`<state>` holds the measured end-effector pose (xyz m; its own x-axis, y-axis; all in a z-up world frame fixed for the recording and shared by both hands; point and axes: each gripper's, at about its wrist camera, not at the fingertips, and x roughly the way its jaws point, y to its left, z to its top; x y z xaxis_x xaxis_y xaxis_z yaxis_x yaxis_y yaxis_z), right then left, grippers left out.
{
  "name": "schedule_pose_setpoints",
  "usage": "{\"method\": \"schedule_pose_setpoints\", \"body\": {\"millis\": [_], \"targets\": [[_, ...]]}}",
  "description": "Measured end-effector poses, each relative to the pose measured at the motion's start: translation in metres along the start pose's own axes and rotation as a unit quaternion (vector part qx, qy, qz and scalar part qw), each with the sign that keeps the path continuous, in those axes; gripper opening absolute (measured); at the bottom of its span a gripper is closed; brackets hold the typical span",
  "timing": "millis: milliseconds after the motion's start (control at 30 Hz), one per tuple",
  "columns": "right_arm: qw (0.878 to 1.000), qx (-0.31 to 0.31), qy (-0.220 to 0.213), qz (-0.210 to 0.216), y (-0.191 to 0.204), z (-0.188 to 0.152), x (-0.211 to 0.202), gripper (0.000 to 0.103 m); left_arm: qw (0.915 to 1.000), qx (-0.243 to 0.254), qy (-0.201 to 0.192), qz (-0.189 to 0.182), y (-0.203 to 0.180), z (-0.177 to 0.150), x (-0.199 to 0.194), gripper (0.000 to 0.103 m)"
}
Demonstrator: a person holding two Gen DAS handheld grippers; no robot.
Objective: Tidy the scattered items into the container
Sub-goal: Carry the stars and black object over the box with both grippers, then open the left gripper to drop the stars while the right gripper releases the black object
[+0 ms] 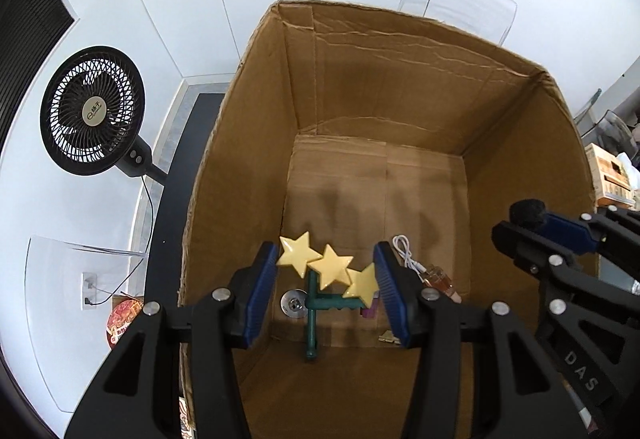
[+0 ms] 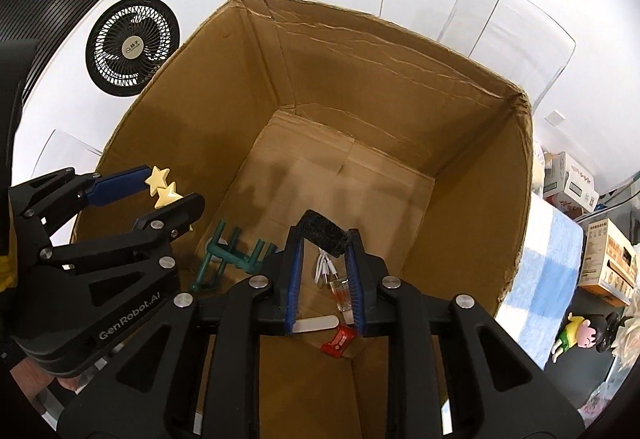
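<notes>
Box: one open cardboard box (image 1: 400,87), both grippers held over its mouth and pointing steeply down into it.
Left gripper (image 1: 326,271): jaws about half spread and clamped on one yellow three-star piece (image 1: 330,265); its three stars run in a row from pad to pad, with both end stars touching the blue pads.
Right gripper (image 2: 324,239): jaws narrow, one black foam piece (image 2: 323,235) lies across the fingertips; whether the pads press on it, I cannot tell.
Green rack (image 2: 232,255): one, on the box floor at about 9 o'clock from the right gripper, directly below the stars in the left wrist view.
White cable (image 2: 324,265): one, coiled on the floor between the right gripper's fingers in its view.
Clear bottle (image 2: 344,293): one, with orange liquid, just beside the cable at 5 o'clock.
Red packet (image 2: 339,342): one, near the front wall.
Metal disc (image 1: 293,304): one, at 9 o'clock of the rack.
Fan (image 1: 93,115): one, black, outside the box at 9 o'clock.
</notes>
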<state>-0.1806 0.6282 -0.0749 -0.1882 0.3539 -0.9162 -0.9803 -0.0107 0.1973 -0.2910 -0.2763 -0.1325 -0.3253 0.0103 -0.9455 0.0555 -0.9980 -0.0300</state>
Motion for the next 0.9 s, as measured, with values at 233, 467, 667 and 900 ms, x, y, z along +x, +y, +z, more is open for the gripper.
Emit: {"method": "schedule_pose_setpoints", "body": {"millis": [233,467,667,900], "targets": [[0.999,0.011,-0.029,-0.024,-0.006,-0.006,-0.017,0.081,0.9996,0.006,-0.014,0.022,0.005,-0.005,-0.005,0.089],[0.998,0.019,-0.043,-0.03,-0.016,-0.01,-0.029,0.103,0.9997,0.004,-0.022,0.012,0.004,-0.007,-0.012,0.1],[0.998,0.019,-0.052,-0.031,-0.02,-0.013,-0.04,0.103,0.9994,0.003,-0.033,0.014,0.001,-0.008,-0.023,0.102],[0.997,0.019,-0.063,-0.028,-0.021,-0.022,-0.058,0.103,0.9987,-0.003,-0.046,0.024,-0.006,-0.011,-0.046,0.102]]}}
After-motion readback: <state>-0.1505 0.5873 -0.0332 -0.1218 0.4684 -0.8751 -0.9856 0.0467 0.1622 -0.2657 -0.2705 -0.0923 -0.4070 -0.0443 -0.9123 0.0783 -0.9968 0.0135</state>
